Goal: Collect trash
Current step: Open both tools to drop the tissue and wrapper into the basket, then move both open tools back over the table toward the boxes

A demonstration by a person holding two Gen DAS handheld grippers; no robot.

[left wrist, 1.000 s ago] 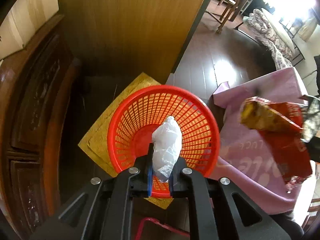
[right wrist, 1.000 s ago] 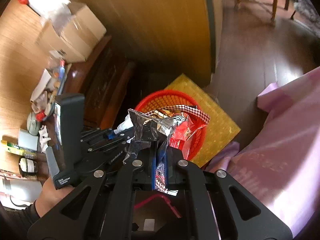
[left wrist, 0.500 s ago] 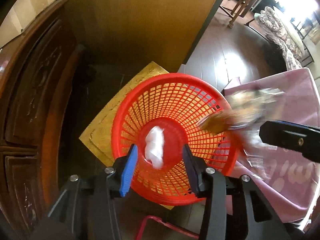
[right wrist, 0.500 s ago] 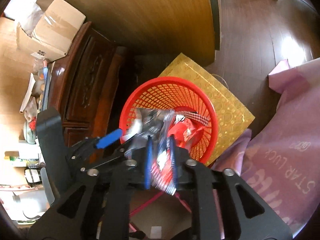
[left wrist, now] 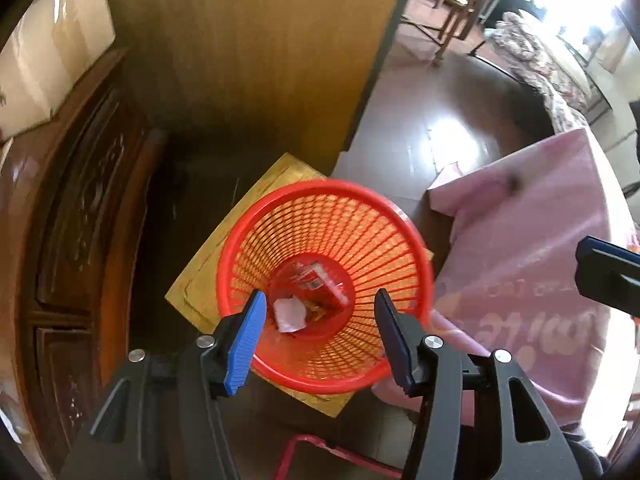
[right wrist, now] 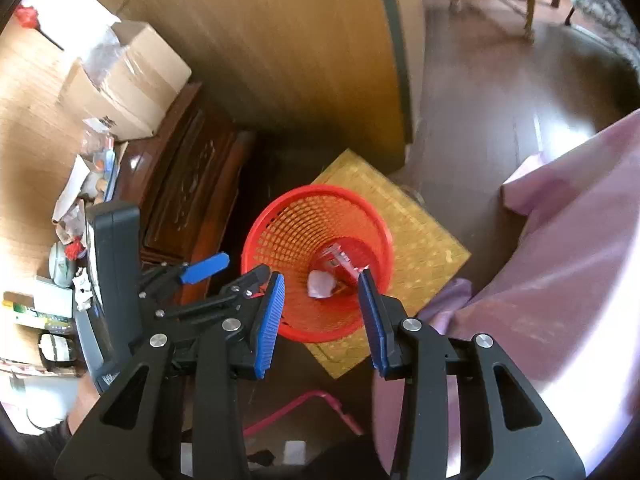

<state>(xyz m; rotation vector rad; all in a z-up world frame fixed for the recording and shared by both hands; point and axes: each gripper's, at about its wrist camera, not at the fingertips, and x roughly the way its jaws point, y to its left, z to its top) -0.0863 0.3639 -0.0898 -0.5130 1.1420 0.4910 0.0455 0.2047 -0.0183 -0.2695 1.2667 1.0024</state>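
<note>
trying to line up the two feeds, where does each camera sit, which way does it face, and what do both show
Left wrist: sits on the left gripper, looking steeply down into the red basket; its own opening, empty jaws show, plus the right gripper's tip at the edge.
Right wrist: sits on the right gripper, also facing down; its opening, empty jaws, the left gripper and a hand show.
Shared: the basket, the white wad and wrapper in it, the yellow mat, the pink cloth.

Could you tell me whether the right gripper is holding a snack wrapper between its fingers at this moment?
No: the right gripper has nothing between its opening jaws, and the snack wrapper lies at the bottom of the red basket.
</note>
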